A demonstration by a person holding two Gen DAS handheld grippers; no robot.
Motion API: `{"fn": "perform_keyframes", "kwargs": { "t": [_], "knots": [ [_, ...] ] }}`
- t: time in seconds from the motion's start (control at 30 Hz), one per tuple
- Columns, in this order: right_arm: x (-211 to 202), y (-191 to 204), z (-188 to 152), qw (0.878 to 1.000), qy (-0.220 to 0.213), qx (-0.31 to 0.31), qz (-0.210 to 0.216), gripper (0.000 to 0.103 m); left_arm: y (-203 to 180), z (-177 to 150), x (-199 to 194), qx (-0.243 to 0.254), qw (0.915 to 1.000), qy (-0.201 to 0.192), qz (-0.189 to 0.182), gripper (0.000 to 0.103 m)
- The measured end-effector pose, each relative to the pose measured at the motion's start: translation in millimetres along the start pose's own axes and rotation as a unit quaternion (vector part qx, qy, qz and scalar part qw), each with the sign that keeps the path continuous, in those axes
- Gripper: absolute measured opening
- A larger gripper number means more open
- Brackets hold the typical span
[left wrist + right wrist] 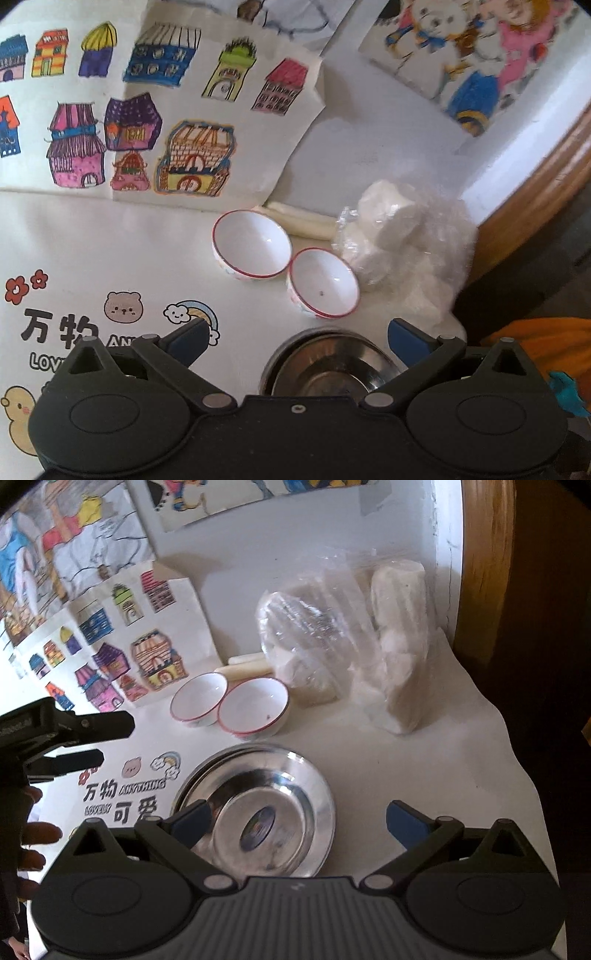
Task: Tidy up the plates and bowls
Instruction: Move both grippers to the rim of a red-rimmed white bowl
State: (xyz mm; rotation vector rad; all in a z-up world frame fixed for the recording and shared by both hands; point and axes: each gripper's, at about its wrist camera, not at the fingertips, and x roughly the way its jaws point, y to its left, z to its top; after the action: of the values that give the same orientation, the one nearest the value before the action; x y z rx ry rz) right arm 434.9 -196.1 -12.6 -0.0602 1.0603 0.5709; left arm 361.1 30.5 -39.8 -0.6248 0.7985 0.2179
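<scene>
Two white bowls with red rims sit side by side on the table: the left bowl [252, 243] [199, 698] and the right bowl [323, 282] [253, 706], rims touching. In front of them lie stacked shiny steel plates [328, 365] [258, 808]. My left gripper [297, 338] is open and empty, hovering above the steel plates. It also shows in the right wrist view [110, 738] at the left, above the table. My right gripper [297, 818] is open and empty, over the steel plates.
Clear plastic bags of white lumps [402, 243] [343, 642] lie right of the bowls. A pale rolled stick [303, 221] [245, 668] lies behind them. Children's drawings [147, 110] hang on the wall. The white printed tablecloth [110, 258] ends at the right edge beside a wooden frame [484, 572].
</scene>
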Motion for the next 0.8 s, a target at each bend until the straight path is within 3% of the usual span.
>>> {"fn": "perform_keyframes", "kwargs": {
  "t": [0.17,0.43,0.63,0.8],
  "knots": [
    [29,-20,24,0.998,0.015,0.041,0.036,0.103,-9,15,37,-0.025,0.9987,0.019,0.041,0.102],
    [70,-35,50,0.996,0.038,0.058,0.049,0.103,-9,27,87,-0.086,0.9888,0.070,0.100,0.102],
    [91,-43,61,0.992,0.050,0.092,0.069,0.102,-11,30,105,-0.084,0.9837,0.088,0.132,0.102],
    [108,-42,67,0.989,0.057,0.113,0.081,0.094,-12,36,114,-0.085,0.9787,0.102,0.156,0.102]
  ]
}}
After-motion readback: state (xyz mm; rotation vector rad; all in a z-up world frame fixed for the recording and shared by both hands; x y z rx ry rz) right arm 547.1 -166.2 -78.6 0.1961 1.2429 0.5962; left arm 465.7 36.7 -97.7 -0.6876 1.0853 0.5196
